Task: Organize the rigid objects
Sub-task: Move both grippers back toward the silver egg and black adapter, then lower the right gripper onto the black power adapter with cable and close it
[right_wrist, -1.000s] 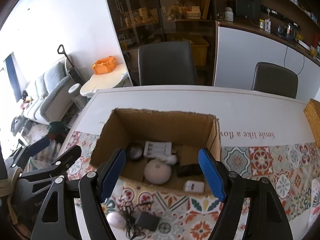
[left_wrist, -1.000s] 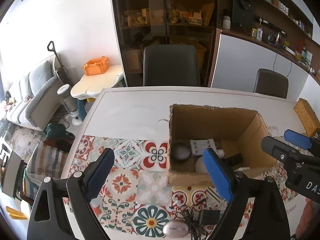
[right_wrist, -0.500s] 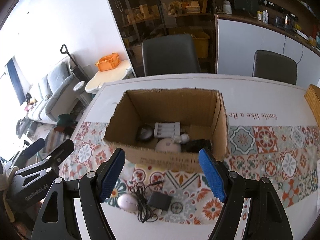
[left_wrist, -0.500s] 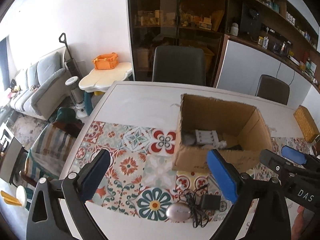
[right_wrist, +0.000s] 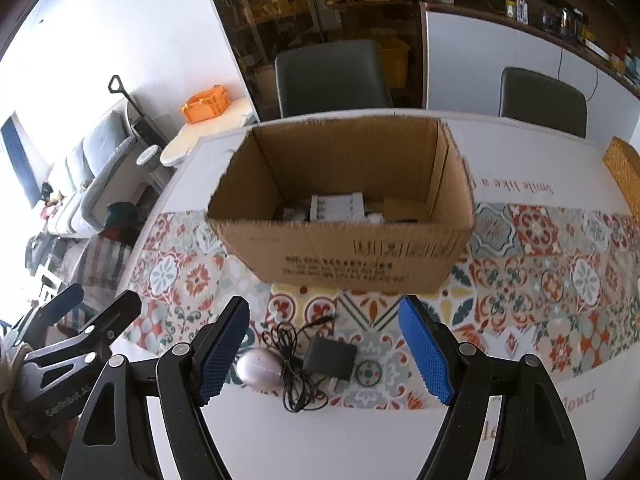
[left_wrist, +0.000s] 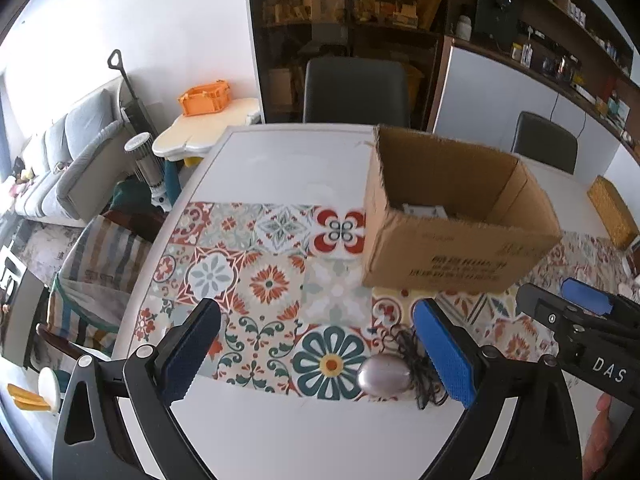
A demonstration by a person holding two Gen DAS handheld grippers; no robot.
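Two grippers, left gripper (left_wrist: pixel 316 354) and right gripper (right_wrist: pixel 324 350), hover spread wide and empty over an egg-shaped gadget (right_wrist: pixel 256 368), tangled cable (right_wrist: pixel 294 372) and black adapter (right_wrist: pixel 330 360) lying before the cardboard box (right_wrist: pixel 344 252).

White walls, grey sofa (left_wrist: pixel 68 160), dark shelving (left_wrist: pixel 352 32), two chairs (right_wrist: pixel 332 76)

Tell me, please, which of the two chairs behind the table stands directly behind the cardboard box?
The dark grey chair on the left, just above the brown cardboard box; the other chair stands off to the right by the white cabinet.
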